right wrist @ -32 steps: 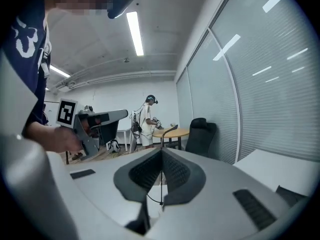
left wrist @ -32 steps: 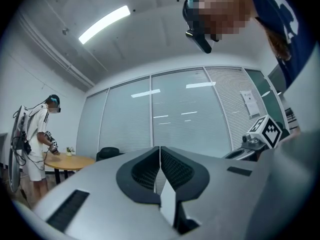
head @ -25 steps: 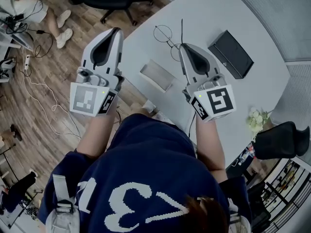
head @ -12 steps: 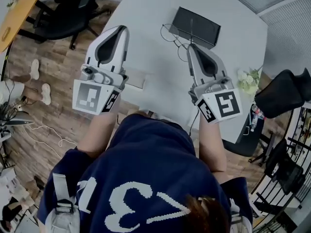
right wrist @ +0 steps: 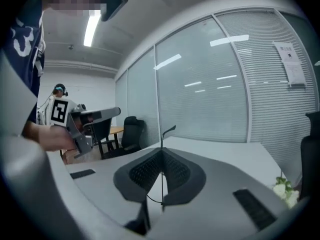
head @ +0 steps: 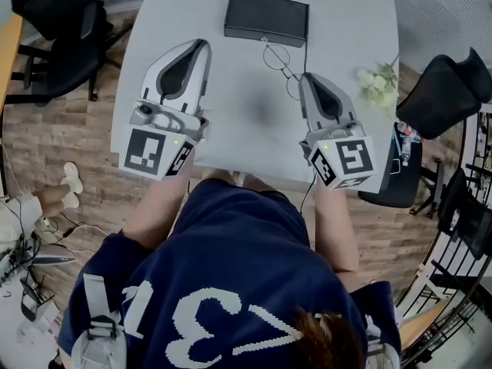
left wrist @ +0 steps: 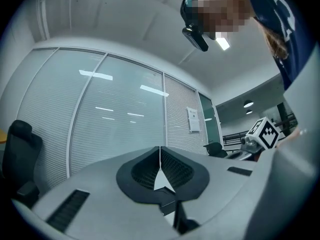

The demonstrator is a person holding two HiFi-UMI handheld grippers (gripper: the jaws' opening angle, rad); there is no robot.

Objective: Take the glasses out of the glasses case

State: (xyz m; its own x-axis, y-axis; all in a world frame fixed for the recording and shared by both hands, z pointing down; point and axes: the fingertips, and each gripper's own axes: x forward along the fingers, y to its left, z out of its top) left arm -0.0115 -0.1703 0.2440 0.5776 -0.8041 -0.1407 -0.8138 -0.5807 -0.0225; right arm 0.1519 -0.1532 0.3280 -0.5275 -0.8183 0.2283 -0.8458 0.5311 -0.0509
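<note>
The black glasses case point(head: 266, 19) lies closed at the far side of the grey table point(head: 246, 125). Round wire-framed glasses point(head: 276, 55) hang just in front of it, over the table. My right gripper point(head: 305, 76) is shut on them. In the right gripper view a thin wire of the glasses point(right wrist: 168, 130) runs up between the closed jaws of the right gripper point(right wrist: 161, 153). My left gripper point(head: 203, 43) is held over the table's left part, shut with nothing in it. Its jaws meet at the tips in the left gripper view point(left wrist: 160, 149).
A small bunch of white flowers point(head: 377, 81) sits at the table's right edge. Black office chairs stand at the left point(head: 58, 18) and right point(head: 446, 83). Wooden floor surrounds the table. The person's torso fills the lower head view.
The head view has swung round: the case and table now lie straight ahead instead of off to the right. Both grippers stay shut, the right one still holding the glasses.
</note>
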